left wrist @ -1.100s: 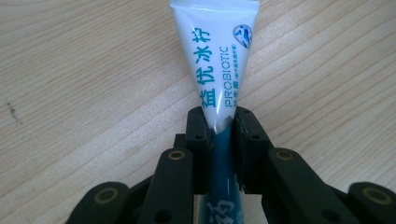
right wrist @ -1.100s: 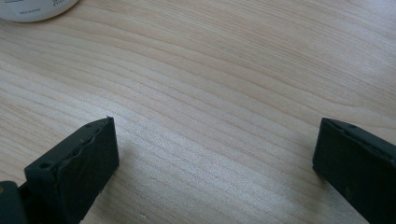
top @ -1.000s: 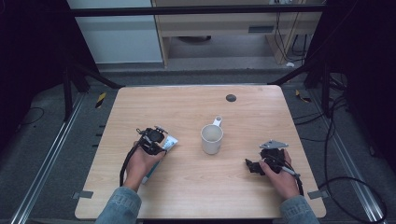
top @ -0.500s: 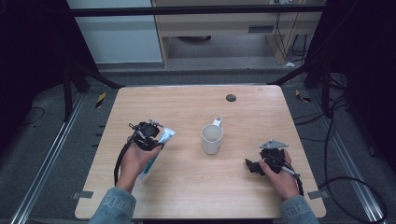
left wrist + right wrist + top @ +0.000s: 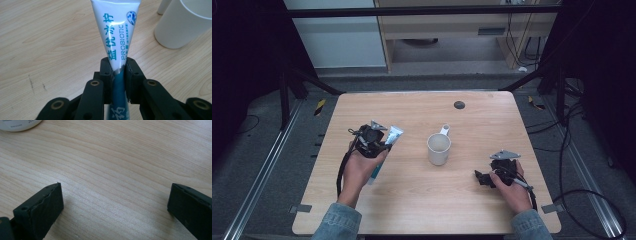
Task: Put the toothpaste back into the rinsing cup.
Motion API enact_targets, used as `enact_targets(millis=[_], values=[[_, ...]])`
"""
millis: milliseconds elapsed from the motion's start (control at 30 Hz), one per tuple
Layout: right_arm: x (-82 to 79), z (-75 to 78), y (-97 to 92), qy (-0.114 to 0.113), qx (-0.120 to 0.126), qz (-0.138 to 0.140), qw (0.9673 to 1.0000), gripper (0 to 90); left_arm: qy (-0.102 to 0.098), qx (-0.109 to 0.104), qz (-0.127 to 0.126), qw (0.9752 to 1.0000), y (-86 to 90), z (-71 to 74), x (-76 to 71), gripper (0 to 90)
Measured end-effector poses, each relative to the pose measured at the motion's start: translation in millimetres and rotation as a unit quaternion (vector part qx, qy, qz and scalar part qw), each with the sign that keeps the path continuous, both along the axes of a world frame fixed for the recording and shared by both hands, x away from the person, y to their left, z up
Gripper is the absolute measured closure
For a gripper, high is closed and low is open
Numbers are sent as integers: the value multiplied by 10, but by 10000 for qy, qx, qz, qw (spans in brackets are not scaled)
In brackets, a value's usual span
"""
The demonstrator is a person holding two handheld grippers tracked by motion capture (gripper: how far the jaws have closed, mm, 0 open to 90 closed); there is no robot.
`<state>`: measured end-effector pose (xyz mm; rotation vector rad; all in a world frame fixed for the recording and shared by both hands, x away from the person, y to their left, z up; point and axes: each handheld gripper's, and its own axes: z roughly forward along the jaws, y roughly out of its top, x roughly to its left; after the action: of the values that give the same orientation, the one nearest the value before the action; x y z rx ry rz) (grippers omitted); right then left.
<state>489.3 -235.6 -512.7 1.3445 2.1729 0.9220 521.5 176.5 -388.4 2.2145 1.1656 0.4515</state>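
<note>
A white and teal toothpaste tube is pinched between the jaws of my left gripper. In the high view the left gripper holds the tube lifted and tilted over the left half of the table, its flat end pointing toward a white mug. The same mug stands close on the right in the left gripper view. My right gripper rests low on the table at the right, its jaws spread wide with bare wood between them.
The wooden table has a small dark round spot near its far edge. A white rim of the mug's base shows at the top left of the right gripper view. Metal rails and cables run along the floor on both sides.
My left hand has risen with the toothpaste tube, which now stands steeper off the table. The right hand and the mug have stayed put.
</note>
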Motion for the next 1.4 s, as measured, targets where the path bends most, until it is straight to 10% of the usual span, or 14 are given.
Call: enact_targets(millis=[767,1400], values=[[-2,0,2,-1,0,-14,10000,6,-213,-327,-521,9979,-526,177,-70,780],[-2,-1,0,-10,-14,-4,10000,6,-656,-409,-666,9948,-875,630,-54,779]])
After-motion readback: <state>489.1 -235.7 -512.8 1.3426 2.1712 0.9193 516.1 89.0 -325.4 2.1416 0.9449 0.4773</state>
